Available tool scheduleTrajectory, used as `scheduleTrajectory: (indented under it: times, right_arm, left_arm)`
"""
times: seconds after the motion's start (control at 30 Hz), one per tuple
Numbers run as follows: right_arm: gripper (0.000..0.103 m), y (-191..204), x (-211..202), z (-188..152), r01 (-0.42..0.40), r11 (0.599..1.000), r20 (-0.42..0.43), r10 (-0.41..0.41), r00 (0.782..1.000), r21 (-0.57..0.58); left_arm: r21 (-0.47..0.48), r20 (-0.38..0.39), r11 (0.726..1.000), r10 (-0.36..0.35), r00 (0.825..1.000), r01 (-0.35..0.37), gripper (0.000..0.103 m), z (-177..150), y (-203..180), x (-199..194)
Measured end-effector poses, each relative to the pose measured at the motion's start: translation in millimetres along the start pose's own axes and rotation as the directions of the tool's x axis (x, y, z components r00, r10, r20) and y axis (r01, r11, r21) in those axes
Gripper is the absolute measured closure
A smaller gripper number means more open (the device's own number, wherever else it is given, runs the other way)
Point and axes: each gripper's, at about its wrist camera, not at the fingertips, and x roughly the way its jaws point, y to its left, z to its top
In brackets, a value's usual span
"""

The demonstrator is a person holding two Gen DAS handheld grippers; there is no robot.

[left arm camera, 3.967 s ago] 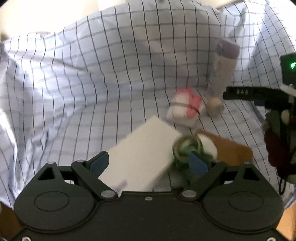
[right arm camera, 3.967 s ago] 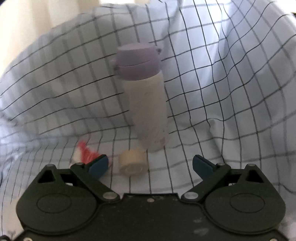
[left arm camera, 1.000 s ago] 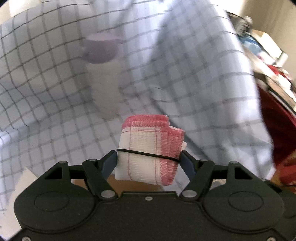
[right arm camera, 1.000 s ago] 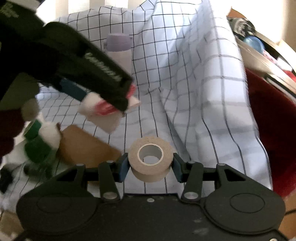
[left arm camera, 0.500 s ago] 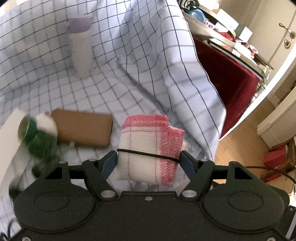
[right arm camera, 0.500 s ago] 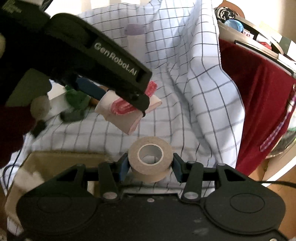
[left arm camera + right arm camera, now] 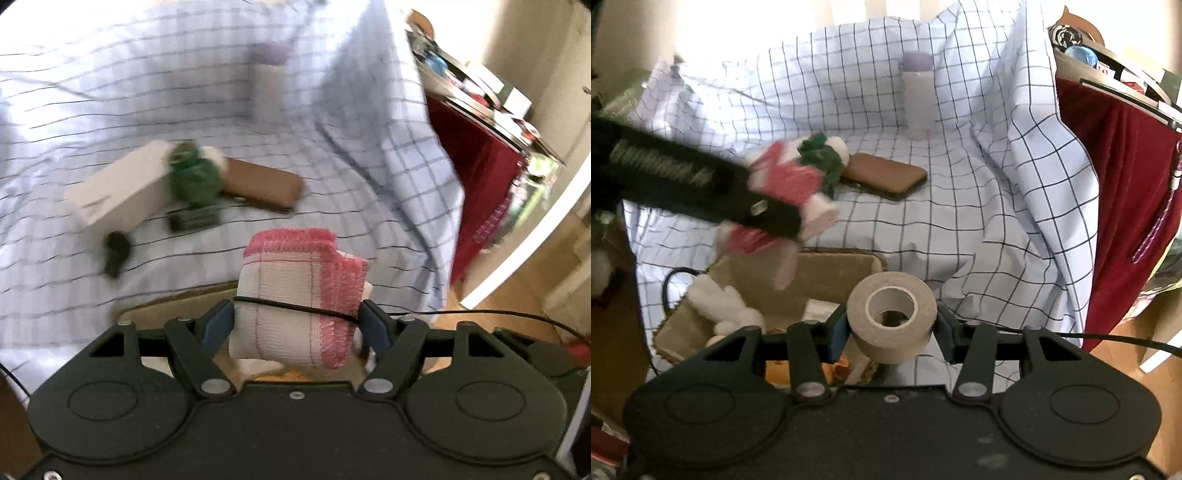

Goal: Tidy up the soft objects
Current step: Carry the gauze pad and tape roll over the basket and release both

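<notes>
My left gripper (image 7: 297, 317) is shut on a folded white cloth with pink edging (image 7: 299, 295), bound by a black band, and holds it above a woven basket (image 7: 173, 306). In the right wrist view the left gripper (image 7: 783, 206) and the cloth (image 7: 790, 181) are blurred, just over the basket (image 7: 842, 266). My right gripper (image 7: 892, 325) is shut on a beige tape roll (image 7: 892, 314) at the basket's near right edge. A white plush toy (image 7: 720, 299) lies in the basket.
On the checked sheet (image 7: 960, 221) lie a brown case (image 7: 886, 175), a green and white soft toy (image 7: 194, 173), a white box (image 7: 118, 188) and small dark items (image 7: 116, 251). A purple-capped bottle (image 7: 918, 96) stands at the back. A red cloth (image 7: 1126, 184) hangs at the right.
Both grippers have pulled back from the sheet with their loads. The left gripper with the cloth has moved down over the basket. The tape roll stays gripped in the right.
</notes>
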Motion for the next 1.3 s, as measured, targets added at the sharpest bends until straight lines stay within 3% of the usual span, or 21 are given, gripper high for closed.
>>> scheduleTrajectory:
  times: [0.33, 0.57, 0.7, 0.9, 1.3]
  right_arm:
    - [0.055, 10.3, -32.2, 10.7, -0.023, 0.999, 0.102, 0.021, 0.995, 0.024]
    - [0.055, 30.0, -30.1, 16.5, -0.066, 0.997, 0.104, 0.061, 0.993, 0.043]
    - [0.055, 34.3, -25.4, 13.5, -0.043, 0.998, 0.096, 0.038, 0.995, 0.053]
    - [0.055, 32.3, -14.1, 10.6, -0.021, 0.998, 0.062, 0.017, 0.998, 0.064]
    - [0.055, 38.9, 7.4, 4.2, -0.029, 0.998, 0.004, 0.029, 1.0, 0.05]
  left_arm:
    - [-0.166, 0.091, 0.972, 0.186, 0.978, -0.169, 0.034, -55.6, 31.9, -37.5]
    - [-0.224, 0.036, 0.957, 0.194, 0.98, -0.181, 0.034, -73.5, 36.9, -13.0]
    - [-0.248, 0.021, 0.952, 0.192, 0.981, -0.181, 0.039, -82.7, 36.5, -4.6]
    - [-0.232, 0.005, 0.956, 0.187, 0.982, -0.181, 0.039, -88.4, 33.3, 0.4]
    - [-0.214, 0.013, 0.934, 0.295, 0.956, -0.285, 0.036, -95.8, 29.8, -5.7]
